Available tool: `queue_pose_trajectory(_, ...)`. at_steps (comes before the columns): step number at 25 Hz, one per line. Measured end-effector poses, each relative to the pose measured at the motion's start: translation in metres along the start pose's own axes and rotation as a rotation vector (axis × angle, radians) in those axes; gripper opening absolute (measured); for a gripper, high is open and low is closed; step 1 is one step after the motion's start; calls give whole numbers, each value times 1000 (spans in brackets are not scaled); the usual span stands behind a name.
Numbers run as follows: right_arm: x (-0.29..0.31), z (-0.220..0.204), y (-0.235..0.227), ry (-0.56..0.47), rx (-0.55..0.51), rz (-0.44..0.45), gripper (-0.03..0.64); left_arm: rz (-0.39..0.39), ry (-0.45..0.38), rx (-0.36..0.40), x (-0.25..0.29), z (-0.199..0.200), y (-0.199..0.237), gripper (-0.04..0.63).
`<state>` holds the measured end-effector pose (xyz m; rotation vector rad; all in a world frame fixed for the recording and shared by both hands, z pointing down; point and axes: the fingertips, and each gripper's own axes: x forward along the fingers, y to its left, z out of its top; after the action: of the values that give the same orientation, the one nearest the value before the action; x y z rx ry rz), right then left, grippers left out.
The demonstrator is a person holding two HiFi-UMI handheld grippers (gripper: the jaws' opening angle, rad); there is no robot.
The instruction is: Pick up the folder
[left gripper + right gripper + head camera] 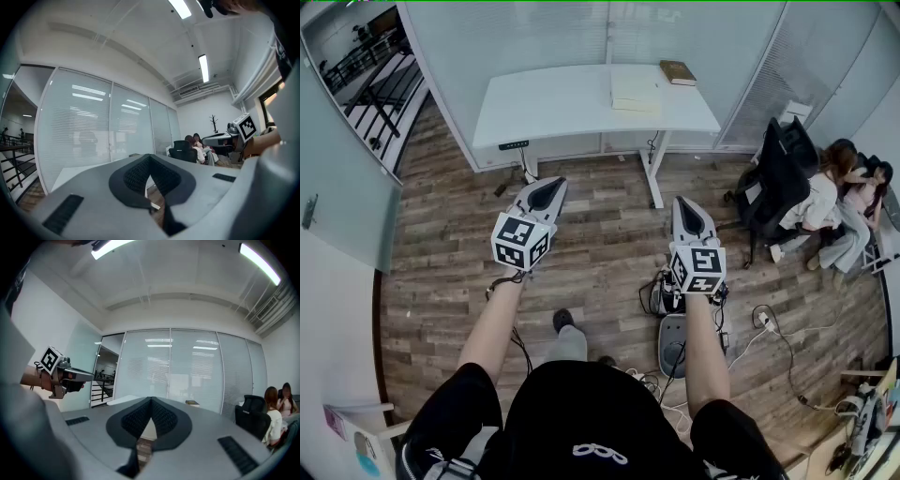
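Observation:
A pale cream folder (635, 92) lies flat on the white desk (553, 108) at the far side of the room, with a brown book (678, 72) just right of it. My left gripper (549, 187) and right gripper (685, 204) are held level side by side over the wooden floor, well short of the desk. Both are shut with nothing between the jaws. The left gripper (150, 157) points toward the desk and the glass wall. Past the shut right gripper (151, 400) the brown book (191, 402) shows on the desk top; the folder is hidden there.
Two people sit at the right (848, 192) beside a black office chair (778, 178). Cables, a power strip and a grey device (675, 339) lie on the floor by my feet. Frosted glass walls (581, 28) stand behind the desk, and a railing (366, 66) shows at far left.

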<state>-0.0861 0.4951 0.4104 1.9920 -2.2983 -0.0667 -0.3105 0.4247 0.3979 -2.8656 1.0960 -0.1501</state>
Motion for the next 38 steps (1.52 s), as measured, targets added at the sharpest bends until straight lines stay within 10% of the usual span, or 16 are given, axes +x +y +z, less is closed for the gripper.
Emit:
queue_pose_trajectory(22, 181, -10, 1, 60, 23, -82, 21, -107, 28, -38, 111, -38, 168, 21)
queue_pose_trajectory(38, 281, -31, -65, 55, 24, -57, 21, -139, 53, -9, 233, -53, 198, 21)
